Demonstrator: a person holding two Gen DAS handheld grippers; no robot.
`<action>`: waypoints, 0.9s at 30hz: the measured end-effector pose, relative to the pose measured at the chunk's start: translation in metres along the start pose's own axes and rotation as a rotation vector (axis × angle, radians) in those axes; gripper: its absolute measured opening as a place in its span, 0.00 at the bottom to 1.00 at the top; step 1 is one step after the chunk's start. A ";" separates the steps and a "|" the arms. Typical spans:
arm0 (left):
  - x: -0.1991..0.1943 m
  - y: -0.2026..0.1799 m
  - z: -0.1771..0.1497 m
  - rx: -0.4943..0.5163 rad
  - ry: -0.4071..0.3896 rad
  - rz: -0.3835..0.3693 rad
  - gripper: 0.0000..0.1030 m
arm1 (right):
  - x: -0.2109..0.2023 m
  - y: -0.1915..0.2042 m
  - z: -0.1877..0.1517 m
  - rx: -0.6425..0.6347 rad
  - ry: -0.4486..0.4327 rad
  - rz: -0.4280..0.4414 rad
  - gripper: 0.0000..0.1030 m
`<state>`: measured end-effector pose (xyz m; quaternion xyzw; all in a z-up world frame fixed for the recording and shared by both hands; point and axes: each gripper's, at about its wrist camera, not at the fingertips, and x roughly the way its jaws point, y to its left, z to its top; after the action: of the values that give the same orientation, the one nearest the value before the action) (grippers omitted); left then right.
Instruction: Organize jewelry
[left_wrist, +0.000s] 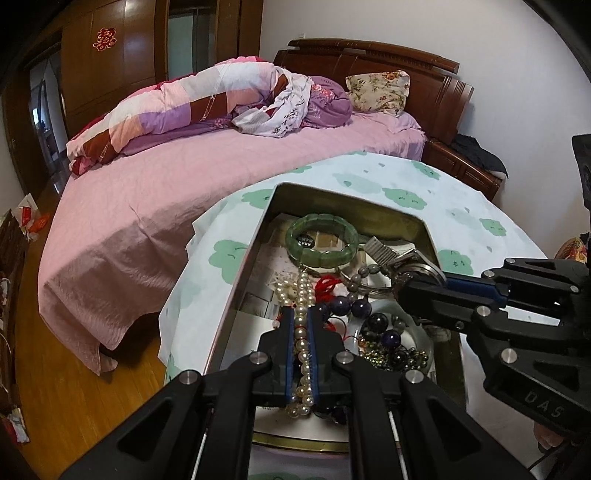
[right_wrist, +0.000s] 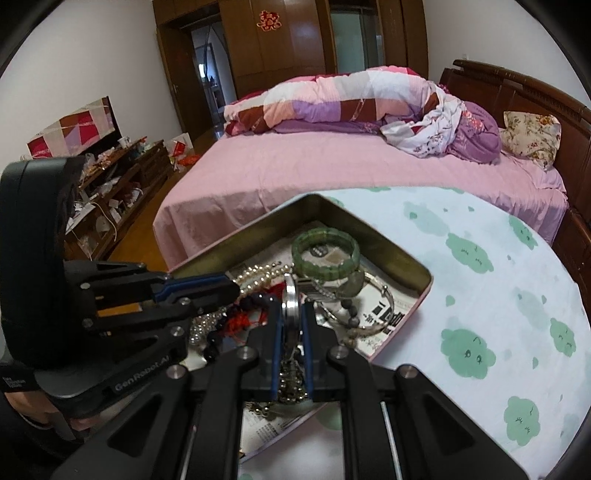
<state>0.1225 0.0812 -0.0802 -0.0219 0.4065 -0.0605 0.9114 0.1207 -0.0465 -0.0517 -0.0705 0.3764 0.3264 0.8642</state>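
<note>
An open metal tin (left_wrist: 334, 195) (right_wrist: 334, 216) on the table holds a heap of jewelry. My left gripper (left_wrist: 300, 314) (right_wrist: 236, 286) is shut on a pearl necklace (left_wrist: 303, 291) (right_wrist: 260, 273), whose strand runs between its blue pads over the tin. My right gripper (right_wrist: 291, 308) (left_wrist: 400, 284) is shut on a silver watch (right_wrist: 290, 295) (left_wrist: 415, 264), gripped edge-on, with its metal band (left_wrist: 380, 249) trailing in the tin. A green jade bracelet (left_wrist: 321, 240) (right_wrist: 325, 247) lies at the tin's far end. Dark purple beads (left_wrist: 360, 306) (right_wrist: 251, 301) and a silver bangle (right_wrist: 369, 295) lie below the grippers.
The tin sits on a table under a white cloth with green clouds (left_wrist: 406, 184) (right_wrist: 480, 277). Behind it stands a pink bed (left_wrist: 166, 184) (right_wrist: 295, 166) with a bundled quilt. A cluttered low cabinet (right_wrist: 122, 173) stands on the wooden floor at the left.
</note>
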 end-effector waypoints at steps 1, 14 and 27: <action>-0.001 0.000 -0.001 0.001 -0.002 -0.002 0.06 | 0.000 0.000 0.000 0.000 0.002 -0.002 0.12; -0.017 -0.003 -0.002 -0.005 -0.018 0.013 0.35 | -0.010 0.002 -0.003 0.004 -0.010 -0.024 0.40; -0.124 0.010 -0.002 -0.094 -0.288 0.108 0.80 | -0.105 0.007 -0.009 0.060 -0.196 -0.152 0.66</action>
<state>0.0400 0.1067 0.0090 -0.0513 0.2747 0.0114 0.9601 0.0584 -0.0981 0.0163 -0.0406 0.2935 0.2537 0.9208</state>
